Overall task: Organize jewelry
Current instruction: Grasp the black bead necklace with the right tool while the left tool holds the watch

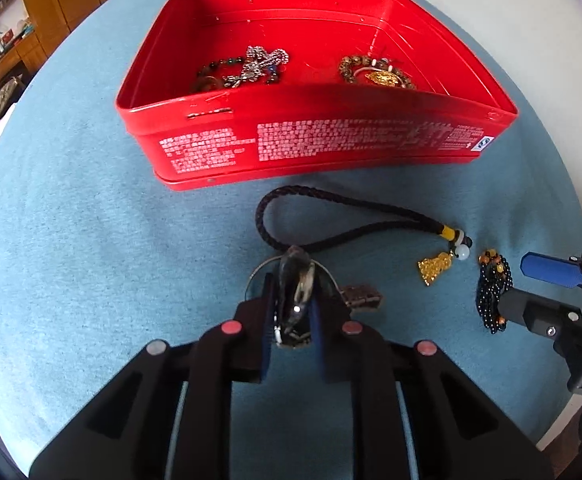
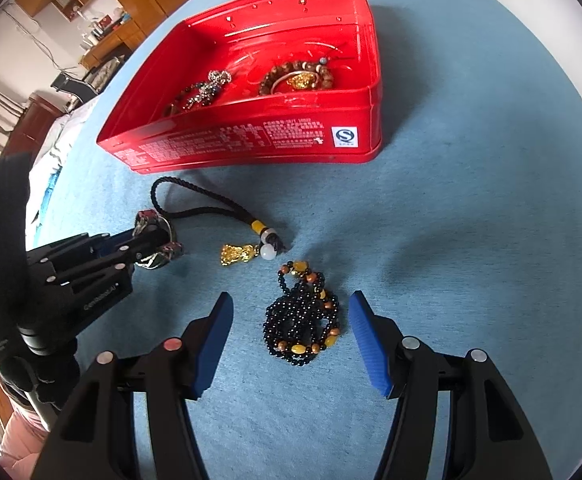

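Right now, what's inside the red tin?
In the red tin: a dark bead and silver chain pile on one side, brown beads with a gold charm on the other. Near wall hides their front edges.

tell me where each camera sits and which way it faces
Left wrist: on the left gripper, looking steeply down past its fingers, shut on a watch, toward the red tin.
Right wrist: on the right gripper, open over a black bead necklace; the left gripper shows at left.
Shared: tin, braided cord charm, beads, blue cloth.

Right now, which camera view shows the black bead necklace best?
The right wrist view: the black bead necklace lies whole and central between the open right tongs. In the left wrist view it is small at the right edge, partly hidden by those tongs.
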Motion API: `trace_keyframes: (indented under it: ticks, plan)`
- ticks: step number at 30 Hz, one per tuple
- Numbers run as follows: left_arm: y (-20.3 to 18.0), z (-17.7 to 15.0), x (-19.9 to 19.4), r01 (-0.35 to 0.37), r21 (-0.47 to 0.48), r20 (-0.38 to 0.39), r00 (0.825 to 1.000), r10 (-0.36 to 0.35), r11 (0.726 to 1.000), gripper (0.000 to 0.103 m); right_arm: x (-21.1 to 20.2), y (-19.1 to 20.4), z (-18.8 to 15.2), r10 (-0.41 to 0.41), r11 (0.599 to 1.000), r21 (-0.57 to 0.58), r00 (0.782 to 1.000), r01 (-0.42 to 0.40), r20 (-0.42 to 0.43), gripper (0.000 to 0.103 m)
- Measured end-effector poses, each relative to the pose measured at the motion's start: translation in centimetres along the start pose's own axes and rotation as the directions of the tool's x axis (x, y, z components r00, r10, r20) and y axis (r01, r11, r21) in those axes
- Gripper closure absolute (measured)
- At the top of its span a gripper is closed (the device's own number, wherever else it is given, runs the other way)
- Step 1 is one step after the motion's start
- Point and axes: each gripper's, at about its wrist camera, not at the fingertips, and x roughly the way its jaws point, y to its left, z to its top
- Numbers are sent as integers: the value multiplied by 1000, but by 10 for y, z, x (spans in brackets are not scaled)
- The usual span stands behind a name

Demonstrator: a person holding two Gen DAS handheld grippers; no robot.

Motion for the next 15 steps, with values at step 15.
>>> trace_keyframes:
  ticks: [15]
  plan:
    - [15, -20, -56, 158, -48, 85, 984, -154, 986, 95, 0, 3, -6, -20, 1000, -5, 1000, 20, -20, 43]
